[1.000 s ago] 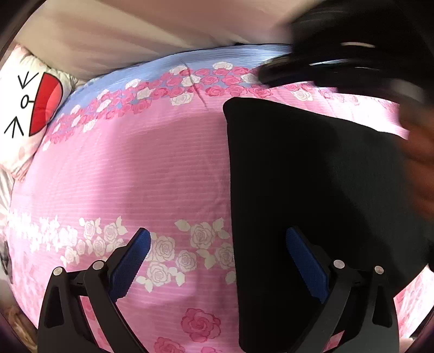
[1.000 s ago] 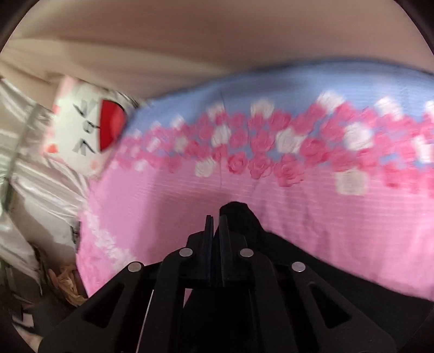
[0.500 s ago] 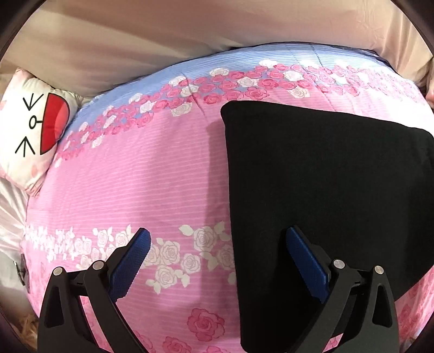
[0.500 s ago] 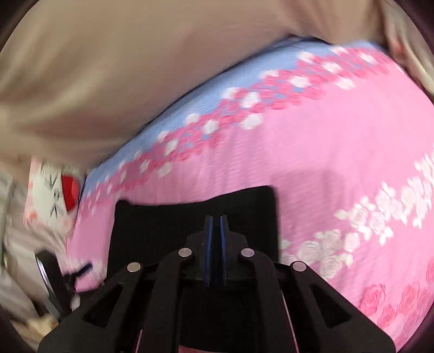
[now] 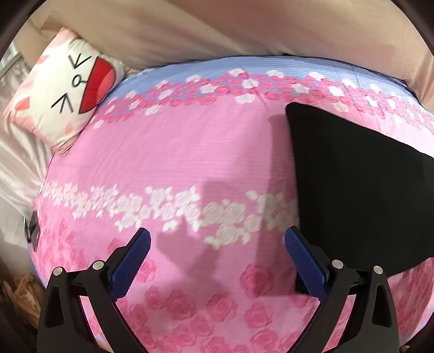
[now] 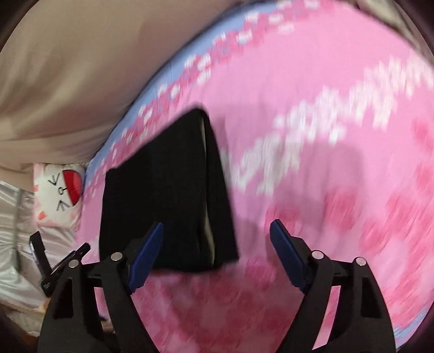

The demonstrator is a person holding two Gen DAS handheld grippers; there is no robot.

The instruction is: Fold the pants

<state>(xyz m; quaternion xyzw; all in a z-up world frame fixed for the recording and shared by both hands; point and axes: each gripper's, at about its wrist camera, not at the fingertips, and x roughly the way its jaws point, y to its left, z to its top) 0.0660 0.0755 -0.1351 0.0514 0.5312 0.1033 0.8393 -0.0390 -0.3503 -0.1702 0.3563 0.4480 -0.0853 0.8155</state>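
Observation:
The black pants (image 5: 352,187) lie folded into a flat rectangle on the pink rose bedspread (image 5: 176,163). In the left wrist view they sit at the right, beside my right-hand finger. My left gripper (image 5: 217,251) is open and empty above the bedspread, left of the pants. In the right wrist view the folded pants (image 6: 168,195) lie left of centre, with stacked layers showing at their right edge. My right gripper (image 6: 217,241) is open and empty, its left finger over the pants' near edge.
A white cartoon-face pillow (image 5: 65,89) lies at the bed's far left corner; it also shows in the right wrist view (image 6: 59,192). A beige wall (image 5: 244,24) runs behind the bed. Silvery fabric (image 6: 16,230) and a dark object (image 6: 46,266) sit off the bed's left side.
My right gripper has opened and let go of the pants, pulling back and swinging right. My left gripper has shifted left, off the pants, staying open.

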